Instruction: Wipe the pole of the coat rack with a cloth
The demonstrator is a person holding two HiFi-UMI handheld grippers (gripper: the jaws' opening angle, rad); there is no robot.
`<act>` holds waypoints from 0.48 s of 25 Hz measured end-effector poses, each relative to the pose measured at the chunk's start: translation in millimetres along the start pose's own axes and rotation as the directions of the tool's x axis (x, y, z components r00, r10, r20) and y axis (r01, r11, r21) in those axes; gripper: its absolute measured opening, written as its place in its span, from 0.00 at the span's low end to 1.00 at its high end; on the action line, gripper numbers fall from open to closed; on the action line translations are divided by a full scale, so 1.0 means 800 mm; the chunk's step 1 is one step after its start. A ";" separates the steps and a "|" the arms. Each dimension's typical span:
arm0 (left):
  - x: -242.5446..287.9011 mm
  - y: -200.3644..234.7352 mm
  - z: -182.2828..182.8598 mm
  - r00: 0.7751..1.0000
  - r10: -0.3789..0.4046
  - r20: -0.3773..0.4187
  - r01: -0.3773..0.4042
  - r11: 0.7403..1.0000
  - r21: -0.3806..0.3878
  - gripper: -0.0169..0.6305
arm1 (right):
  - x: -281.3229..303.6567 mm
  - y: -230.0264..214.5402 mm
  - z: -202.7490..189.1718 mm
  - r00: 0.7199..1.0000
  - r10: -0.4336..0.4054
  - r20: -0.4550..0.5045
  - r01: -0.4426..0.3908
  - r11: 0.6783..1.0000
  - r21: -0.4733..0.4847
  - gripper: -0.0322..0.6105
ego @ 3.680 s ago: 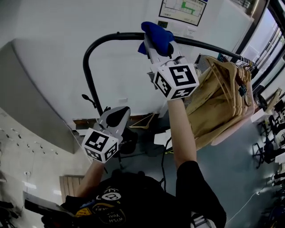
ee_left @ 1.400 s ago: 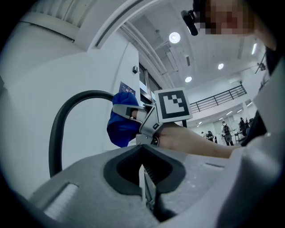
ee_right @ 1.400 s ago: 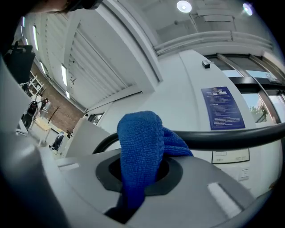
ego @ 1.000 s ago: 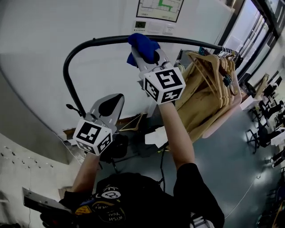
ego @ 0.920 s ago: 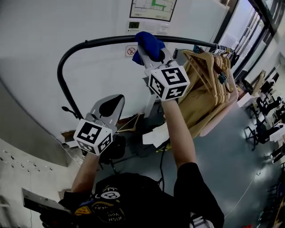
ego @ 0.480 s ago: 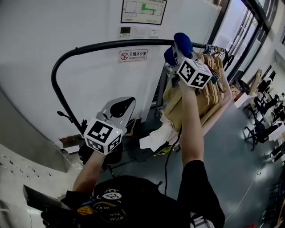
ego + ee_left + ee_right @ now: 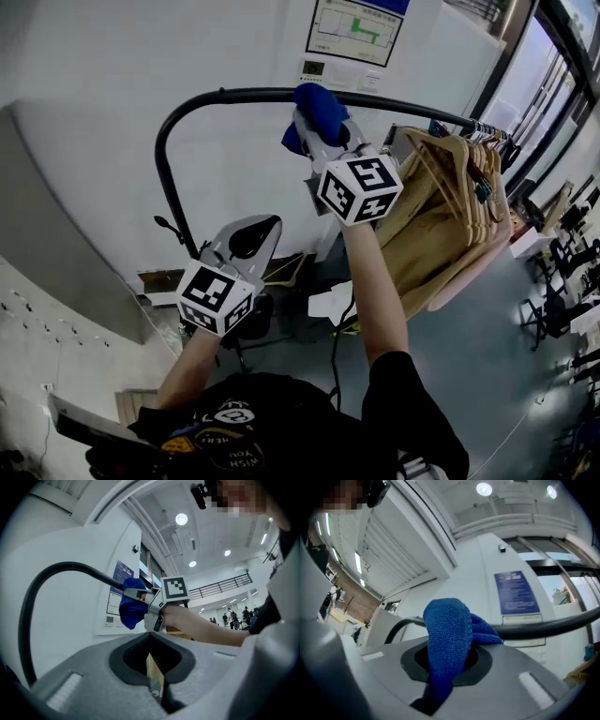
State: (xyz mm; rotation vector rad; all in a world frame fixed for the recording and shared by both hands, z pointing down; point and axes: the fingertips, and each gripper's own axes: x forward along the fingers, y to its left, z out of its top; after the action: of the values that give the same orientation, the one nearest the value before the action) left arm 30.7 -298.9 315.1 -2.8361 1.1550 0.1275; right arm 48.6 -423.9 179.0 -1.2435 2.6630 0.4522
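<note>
The coat rack's black pole [image 7: 234,95] rises at the left, bends, and runs right along the wall. A blue cloth [image 7: 319,108] is pressed against its horizontal stretch, with my right gripper [image 7: 317,127] shut on it from below. In the right gripper view the cloth [image 7: 447,634] bulges out of the jaws and lies against the pole [image 7: 553,626]. My left gripper [image 7: 242,242] hangs lower left, away from the pole, shut with nothing in it. In the left gripper view, the cloth [image 7: 131,609] and pole [image 7: 61,566] show beyond the left gripper [image 7: 154,672].
Wooden hangers with beige garments [image 7: 459,187] crowd the pole's right end. Posted papers [image 7: 354,28] hang on the white wall behind. Boxes and papers [image 7: 328,305] lie on the floor under the rack. Chairs [image 7: 553,319] stand far right.
Half a second ago the right gripper held the cloth far right along the pole, by the hangers; it has slid back left. The left gripper has stayed low.
</note>
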 end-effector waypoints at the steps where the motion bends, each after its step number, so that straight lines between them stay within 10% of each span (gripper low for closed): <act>1: -0.011 0.007 -0.002 1.000 0.015 -0.004 -0.015 1.000 -0.002 0.03 | 0.017 0.025 -0.020 0.998 0.037 -0.041 -0.037 0.999 -0.003 0.11; 12: -0.118 0.094 -0.041 0.993 0.103 -0.062 -0.107 0.991 -0.079 0.03 | -0.017 0.157 -0.126 0.996 0.034 -0.079 -0.020 0.984 0.177 0.11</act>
State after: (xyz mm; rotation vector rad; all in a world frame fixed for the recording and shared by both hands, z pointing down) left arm -87.7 -290.2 354.5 -2.8674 1.3419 0.1019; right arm -41.4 -371.8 302.6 -1.1991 2.7204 0.1683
